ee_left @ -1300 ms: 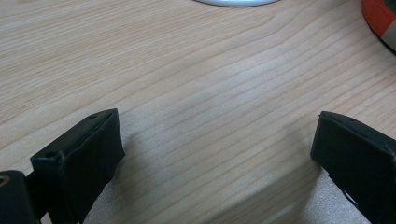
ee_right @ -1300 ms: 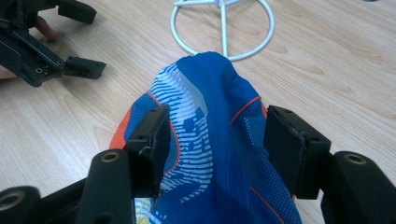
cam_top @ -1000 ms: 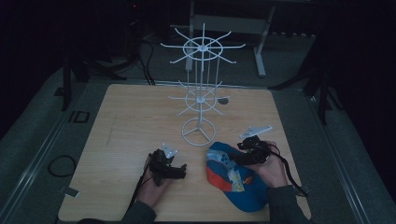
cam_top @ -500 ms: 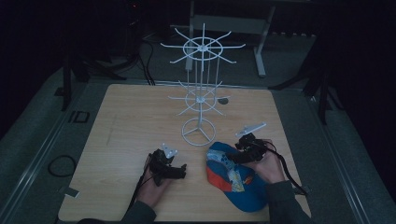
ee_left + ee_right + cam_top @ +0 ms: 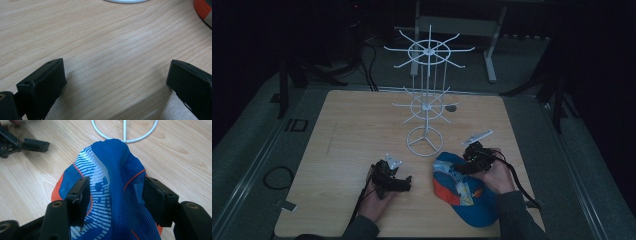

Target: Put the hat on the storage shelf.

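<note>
My right claw [image 5: 115, 197] straddles the cap's [image 5: 112, 170] crown on the worktop [image 5: 352, 130], jaws wide, not yet pinching. The floppy mesh may slip out (or bunch). Left claw [image 5: 115, 82] rests open, empty, near the rack [image 5: 427, 100].

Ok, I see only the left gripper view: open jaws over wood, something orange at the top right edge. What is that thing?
Observer: A blue and orange cap, lying on the table by the right gripper.
Operator: Does that gripper hold it?
Observer: Its jaws stand on both sides of the cap's crown; whether they press, I cannot tell.
Operator: And the white curve at the top?
Observer: The ring base of a white wire rack.
</note>
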The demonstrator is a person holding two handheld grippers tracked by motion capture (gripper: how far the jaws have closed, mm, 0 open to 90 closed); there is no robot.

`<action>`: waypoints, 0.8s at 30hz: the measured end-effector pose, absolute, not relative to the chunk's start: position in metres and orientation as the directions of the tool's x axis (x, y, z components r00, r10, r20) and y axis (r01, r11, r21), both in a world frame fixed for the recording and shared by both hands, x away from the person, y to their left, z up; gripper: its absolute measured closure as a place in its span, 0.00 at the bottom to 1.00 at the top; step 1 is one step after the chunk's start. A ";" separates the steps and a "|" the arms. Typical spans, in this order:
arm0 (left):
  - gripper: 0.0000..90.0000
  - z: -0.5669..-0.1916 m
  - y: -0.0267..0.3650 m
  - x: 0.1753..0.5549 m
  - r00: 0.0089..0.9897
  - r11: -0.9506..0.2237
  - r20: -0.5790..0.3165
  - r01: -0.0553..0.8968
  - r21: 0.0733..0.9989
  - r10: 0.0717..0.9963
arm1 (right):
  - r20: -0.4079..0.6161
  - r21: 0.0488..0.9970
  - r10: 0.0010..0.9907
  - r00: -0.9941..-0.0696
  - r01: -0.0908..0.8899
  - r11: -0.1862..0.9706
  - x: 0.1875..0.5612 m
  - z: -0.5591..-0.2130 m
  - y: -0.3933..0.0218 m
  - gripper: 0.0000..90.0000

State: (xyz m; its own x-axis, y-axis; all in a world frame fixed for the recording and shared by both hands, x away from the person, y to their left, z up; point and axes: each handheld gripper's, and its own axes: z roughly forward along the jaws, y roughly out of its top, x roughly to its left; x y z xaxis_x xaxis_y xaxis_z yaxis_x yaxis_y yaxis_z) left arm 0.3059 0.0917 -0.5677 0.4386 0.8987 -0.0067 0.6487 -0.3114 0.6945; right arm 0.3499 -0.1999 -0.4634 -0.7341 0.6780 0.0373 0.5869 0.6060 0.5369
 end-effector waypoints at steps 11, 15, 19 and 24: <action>0.03 -0.568 0.092 0.306 0.438 -0.311 -0.007 0.649 0.695 0.899 | 0.043 0.497 0.678 -0.734 0.605 0.623 0.355 -0.472 -0.194 0.40; 0.03 -0.568 0.092 0.306 0.438 -0.311 -0.007 0.649 0.695 0.899 | 0.048 0.483 0.674 -0.737 0.608 0.630 0.357 -0.474 -0.193 0.39; 0.03 -0.568 0.092 0.306 0.437 -0.309 -0.008 0.649 0.696 0.899 | 0.052 0.474 0.675 -0.736 0.613 0.632 0.358 -0.476 -0.192 0.39; 0.03 -0.568 0.092 0.306 0.439 -0.312 -0.007 0.649 0.694 0.898 | 0.056 0.458 0.676 -0.735 0.621 0.636 0.360 -0.479 -0.191 0.39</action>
